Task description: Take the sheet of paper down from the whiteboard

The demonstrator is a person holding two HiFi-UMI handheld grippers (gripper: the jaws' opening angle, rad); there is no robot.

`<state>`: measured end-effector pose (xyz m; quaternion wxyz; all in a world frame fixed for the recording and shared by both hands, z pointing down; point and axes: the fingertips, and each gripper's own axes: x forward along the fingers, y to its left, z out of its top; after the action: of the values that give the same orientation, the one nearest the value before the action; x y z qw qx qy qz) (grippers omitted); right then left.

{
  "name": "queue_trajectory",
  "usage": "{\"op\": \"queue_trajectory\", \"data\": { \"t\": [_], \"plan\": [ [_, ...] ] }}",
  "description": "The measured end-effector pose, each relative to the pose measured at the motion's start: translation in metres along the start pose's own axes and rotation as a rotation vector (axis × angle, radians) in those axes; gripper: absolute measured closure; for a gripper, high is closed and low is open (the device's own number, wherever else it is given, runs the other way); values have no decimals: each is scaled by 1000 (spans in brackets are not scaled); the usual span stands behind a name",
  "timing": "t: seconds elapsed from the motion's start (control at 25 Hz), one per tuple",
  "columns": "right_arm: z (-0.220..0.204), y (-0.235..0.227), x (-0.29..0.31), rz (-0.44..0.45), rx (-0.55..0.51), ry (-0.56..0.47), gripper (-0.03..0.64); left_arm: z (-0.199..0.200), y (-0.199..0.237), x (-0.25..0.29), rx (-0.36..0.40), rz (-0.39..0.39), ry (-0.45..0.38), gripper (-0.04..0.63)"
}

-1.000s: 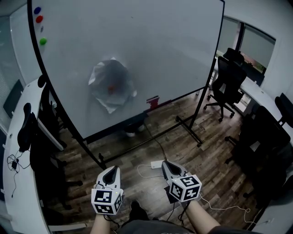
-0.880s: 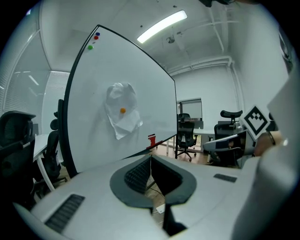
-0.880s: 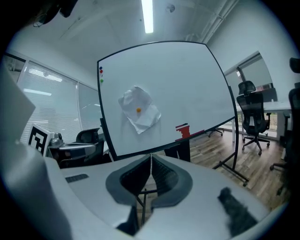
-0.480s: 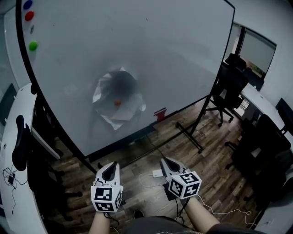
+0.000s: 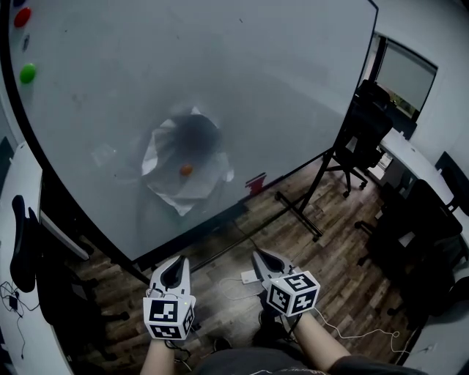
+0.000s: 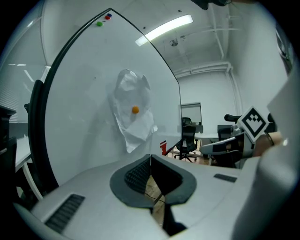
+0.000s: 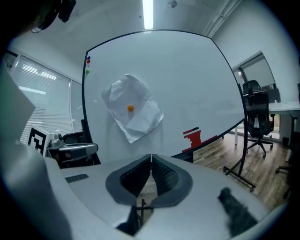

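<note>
Left gripper [image 5: 176, 272] and right gripper [image 5: 263, 261] held side by side on bare forearms, pointing forward, slightly downward; both jaw pairs closed, tips meeting, nothing between.

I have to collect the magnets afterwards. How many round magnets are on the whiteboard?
4. The orange magnet pins the paper; the green magnet, red magnet and blue magnet sit in the whiteboard's upper left corner. More may hide under the paper.

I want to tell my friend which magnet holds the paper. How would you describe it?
Find the big whiteboard. Low on it hangs a crumpled white sheet of paper, with the magnet at its middle. It is orange; the red magnet and green magnet sit in the board's top left corner.
</note>
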<state>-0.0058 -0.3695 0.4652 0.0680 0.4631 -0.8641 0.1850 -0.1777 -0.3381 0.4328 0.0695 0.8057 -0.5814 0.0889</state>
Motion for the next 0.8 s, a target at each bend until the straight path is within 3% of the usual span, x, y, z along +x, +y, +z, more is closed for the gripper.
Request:
{"op": "queue_trajectory", "data": {
  "t": [0.28,0.8],
  "plan": [
    [19,-15,38,78,-10,-2,594,8,7,23,-4,79,-5,580],
    [66,-42,115,253,-53,6,592,41,20,62,-7,308,-36,580]
  ]
}}
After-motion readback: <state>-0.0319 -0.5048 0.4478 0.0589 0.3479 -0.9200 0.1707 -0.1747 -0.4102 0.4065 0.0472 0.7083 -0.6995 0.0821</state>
